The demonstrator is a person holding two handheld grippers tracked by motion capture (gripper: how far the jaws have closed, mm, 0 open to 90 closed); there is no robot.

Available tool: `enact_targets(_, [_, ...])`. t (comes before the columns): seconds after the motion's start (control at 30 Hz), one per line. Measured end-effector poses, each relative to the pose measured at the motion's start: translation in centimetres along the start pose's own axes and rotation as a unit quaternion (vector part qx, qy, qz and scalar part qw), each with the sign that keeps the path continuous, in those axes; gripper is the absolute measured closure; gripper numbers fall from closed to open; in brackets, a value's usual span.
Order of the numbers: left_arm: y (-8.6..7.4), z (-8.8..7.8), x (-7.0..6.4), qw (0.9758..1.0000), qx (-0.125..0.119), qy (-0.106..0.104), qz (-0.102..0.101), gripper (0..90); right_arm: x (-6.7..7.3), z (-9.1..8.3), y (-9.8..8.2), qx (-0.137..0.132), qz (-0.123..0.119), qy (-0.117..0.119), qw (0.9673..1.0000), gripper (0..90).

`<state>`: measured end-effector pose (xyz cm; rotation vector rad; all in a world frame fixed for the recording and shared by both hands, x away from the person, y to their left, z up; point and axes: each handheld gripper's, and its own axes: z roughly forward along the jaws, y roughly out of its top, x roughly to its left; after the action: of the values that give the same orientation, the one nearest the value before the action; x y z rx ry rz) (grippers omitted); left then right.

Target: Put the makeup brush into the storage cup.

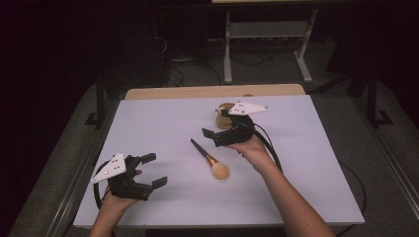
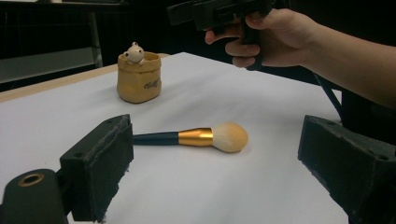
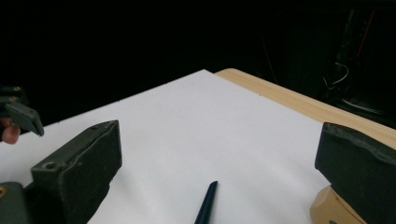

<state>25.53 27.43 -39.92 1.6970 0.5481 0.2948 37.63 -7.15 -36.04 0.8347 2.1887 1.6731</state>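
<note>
Gold-banded makeup brush (image 1: 211,161) lies flat on the white table (image 1: 306,173), untouched, just below the spread right gripper (image 1: 213,134) and well ahead of the spread left gripper (image 1: 154,170). Grasping is not yet done; the ceramic holder (image 2: 138,78) waits beyond.

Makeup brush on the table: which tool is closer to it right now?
Right. The right tool hovers open just beyond the makeup brush, near its handle tip. The left tool sits open farther off, toward the table's near left corner.
</note>
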Motion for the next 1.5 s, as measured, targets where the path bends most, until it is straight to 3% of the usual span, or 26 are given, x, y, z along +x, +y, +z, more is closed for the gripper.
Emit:
enact_targets(0.27, [0.0, 0.0, 0.0, 1.0000, 0.000, 0.000, 0.000, 10.0, 0.2, 0.9, 0.1, 0.042, -0.005, -0.006, 0.9991, 0.0])
enact_targets(0.63, [0.0, 0.0, 0.0, 1.0000, -0.001, 0.000, -0.001, 10.0, 0.2, 1.6, 0.2, 0.113, 0.001, -0.020, 0.9934, 0.0])
enact_targets(0.9, [0.0, 0.0, 0.0, 1.0000, 0.000, 0.000, 0.001, 10.0, 0.3, 1.9, 0.1, 0.157, 0.004, -0.022, 0.9874, 0.0])
enact_targets(1.2, [0.0, 0.0, 0.0, 1.0000, -0.001, 0.000, 0.001, 10.0, 0.6, 2.6, -0.1, 0.208, 0.016, -0.014, 0.9778, 1.1])
enact_targets(1.5, [0.0, -0.1, 0.0, 1.0000, -0.002, -0.001, -0.001, 10.0, 0.8, 3.0, 0.1, 0.246, 0.012, -0.009, 0.9693, 6.2])
